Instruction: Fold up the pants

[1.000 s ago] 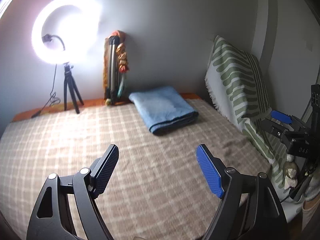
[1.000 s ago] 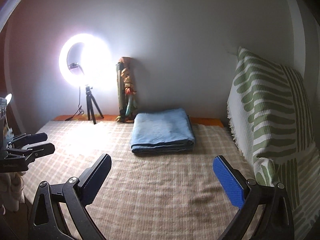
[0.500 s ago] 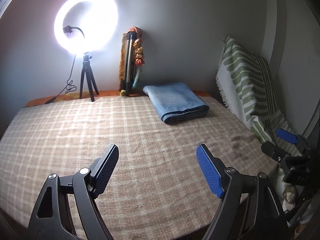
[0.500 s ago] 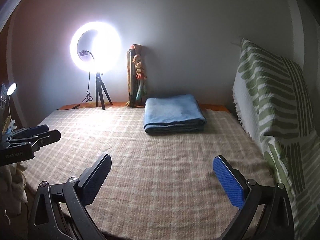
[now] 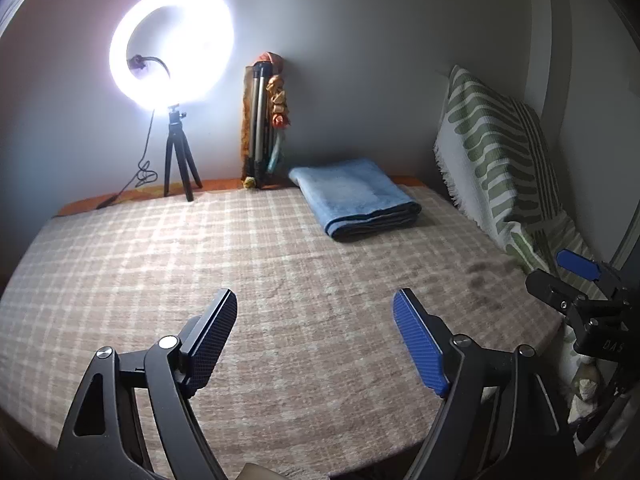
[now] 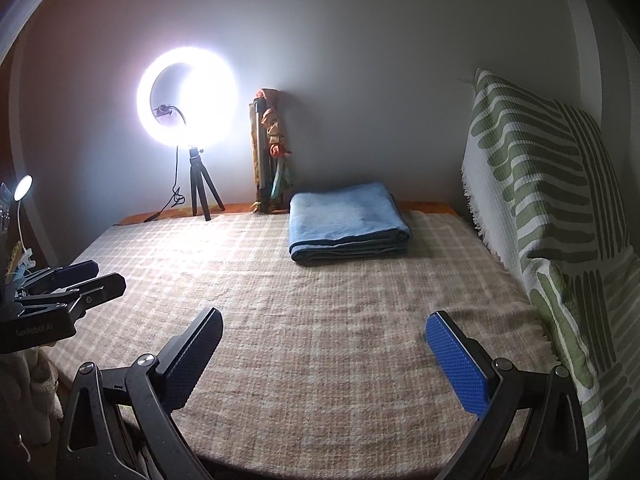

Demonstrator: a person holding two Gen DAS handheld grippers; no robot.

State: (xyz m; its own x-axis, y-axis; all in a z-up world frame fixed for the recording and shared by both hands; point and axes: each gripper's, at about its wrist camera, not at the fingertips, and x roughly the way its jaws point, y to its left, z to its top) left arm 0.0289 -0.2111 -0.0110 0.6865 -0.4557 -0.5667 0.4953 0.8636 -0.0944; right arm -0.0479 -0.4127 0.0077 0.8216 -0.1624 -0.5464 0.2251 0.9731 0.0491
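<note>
Left gripper [image 5: 314,338]: jaws spread wide, blue pads facing each other, nothing between them; held over the near edge of the bed, touching nothing.
Right gripper [image 6: 324,354]: jaws likewise wide apart and empty, above the near part of the bed.
Bed cover [image 5: 200,264]: beige checked blanket, spread flat beneath both grippers; a slightly darker rumpled patch lies near its right edge in the left wrist view.
Pants [image 6: 346,222]: light blue, already folded into a flat rectangular stack, lying on the far part of the bed close to the wall, well apart from both grippers.
Cushion [image 6: 536,184]: white with green stripes, propped upright along the right side of the bed.
Ring light [image 5: 172,46]: lit, on a small black tripod at the far left of the bed, cable trailing down.
Folded tripod [image 5: 260,120]: stands against the wall between ring light and pants, patterned cloth wrapped about it.
Left wrist view only: right gripper seen from the side at the right edge, its body bearing white letters of which "DAS" can be read.
Right wrist view only: left gripper at the left edge, with faint writing on its body too blurred to read surely; small desk lamp [image 6: 23,188] glowing beyond it.
</note>
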